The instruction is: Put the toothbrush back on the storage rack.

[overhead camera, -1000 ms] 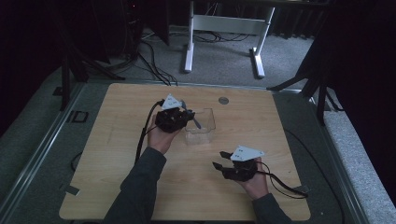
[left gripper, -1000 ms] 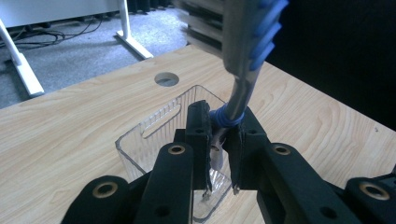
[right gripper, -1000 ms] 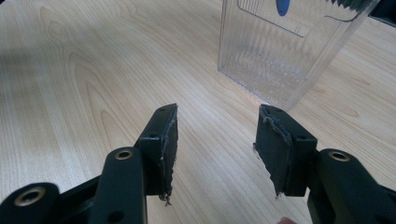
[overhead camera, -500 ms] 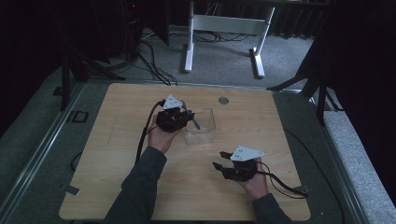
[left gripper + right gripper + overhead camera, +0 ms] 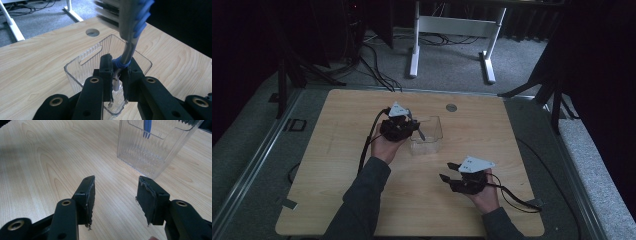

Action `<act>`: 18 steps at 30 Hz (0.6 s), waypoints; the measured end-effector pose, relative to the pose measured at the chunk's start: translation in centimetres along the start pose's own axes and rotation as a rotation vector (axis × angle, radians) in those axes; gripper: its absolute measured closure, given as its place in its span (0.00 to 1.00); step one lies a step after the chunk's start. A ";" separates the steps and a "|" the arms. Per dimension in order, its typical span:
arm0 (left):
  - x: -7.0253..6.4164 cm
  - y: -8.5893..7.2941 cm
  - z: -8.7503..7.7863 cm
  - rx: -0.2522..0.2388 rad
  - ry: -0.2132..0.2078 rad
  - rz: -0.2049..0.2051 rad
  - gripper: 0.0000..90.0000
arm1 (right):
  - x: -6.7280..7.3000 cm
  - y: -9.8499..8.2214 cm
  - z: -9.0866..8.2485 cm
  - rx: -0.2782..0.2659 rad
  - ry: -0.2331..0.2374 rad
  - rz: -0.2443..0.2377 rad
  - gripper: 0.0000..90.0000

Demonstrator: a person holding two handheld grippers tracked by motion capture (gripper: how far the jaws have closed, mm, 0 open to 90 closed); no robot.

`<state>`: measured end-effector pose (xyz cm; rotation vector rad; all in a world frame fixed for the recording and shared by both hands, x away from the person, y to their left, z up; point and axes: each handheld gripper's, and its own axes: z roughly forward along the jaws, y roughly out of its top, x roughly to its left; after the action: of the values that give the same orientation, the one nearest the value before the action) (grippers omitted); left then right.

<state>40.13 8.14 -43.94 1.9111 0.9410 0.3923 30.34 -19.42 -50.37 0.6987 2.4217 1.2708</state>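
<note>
Grey-and-blue plastic toothbrush [image 5: 130, 27] sat clamped in the left hand-held gripper [image 5: 117, 75], over the clear ribbed plastic bin [image 5: 87, 62] on the wooden counter [image 5: 512, 130]. Placing step; next likely lower, release. Right hand-held gripper [image 5: 115, 200] was half-open, empty, near.

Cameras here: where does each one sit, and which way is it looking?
High view: above the table, looking forward and down; forearms, left gripper and right gripper show.
Left gripper view: on that gripper, facing the clear bin; jaws clamp a toothbrush.
Right gripper view: low, facing the bin; open jaws.
All share the bin.
</note>
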 end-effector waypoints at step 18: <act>0.2 -0.4 0.9 0.068 0.023 0.001 0.88 | 0.0 0.0 0.0 0.002 0.000 -0.002 0.53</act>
<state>40.65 7.81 -44.77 1.9722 0.9796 0.3882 30.35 -19.43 -50.37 0.6968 2.4233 1.2673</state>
